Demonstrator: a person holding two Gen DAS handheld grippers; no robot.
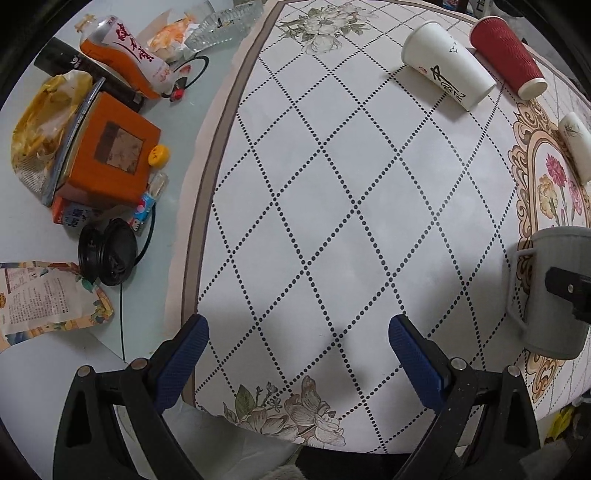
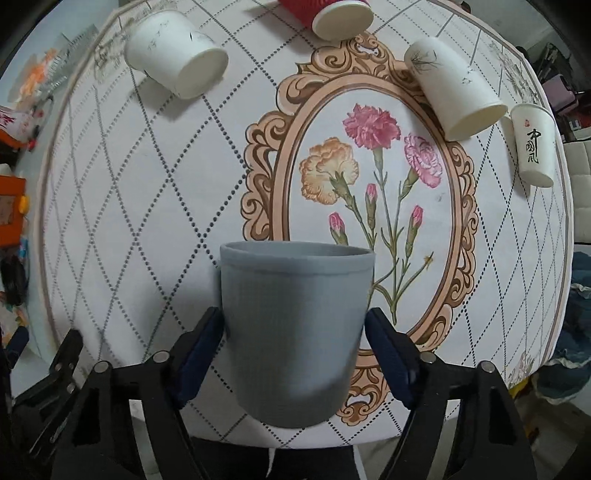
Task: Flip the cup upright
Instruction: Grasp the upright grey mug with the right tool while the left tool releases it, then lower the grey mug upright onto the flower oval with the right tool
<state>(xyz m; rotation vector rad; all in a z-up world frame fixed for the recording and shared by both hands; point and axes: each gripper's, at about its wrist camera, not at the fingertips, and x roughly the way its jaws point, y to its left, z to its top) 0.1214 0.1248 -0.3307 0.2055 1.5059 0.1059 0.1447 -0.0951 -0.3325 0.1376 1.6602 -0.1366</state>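
Note:
A grey cup [image 2: 293, 332] sits between my right gripper's [image 2: 295, 325] blue pads [image 2: 201, 347], rim up, held above the table. The pads press on both of its sides. In the left wrist view the grey cup [image 1: 550, 291] shows at the right edge with a handle loop and a black part of the right gripper on it. My left gripper [image 1: 297, 332] is open and empty, low over the front of the tablecloth [image 1: 332, 221].
Paper cups lie on their sides at the far end: a white one [image 2: 173, 51], a red one [image 2: 332, 11], another white one [image 2: 454, 88] and one with black characters [image 2: 533, 147]. Clutter of boxes [image 1: 110, 151], bags and a bottle fills the left side.

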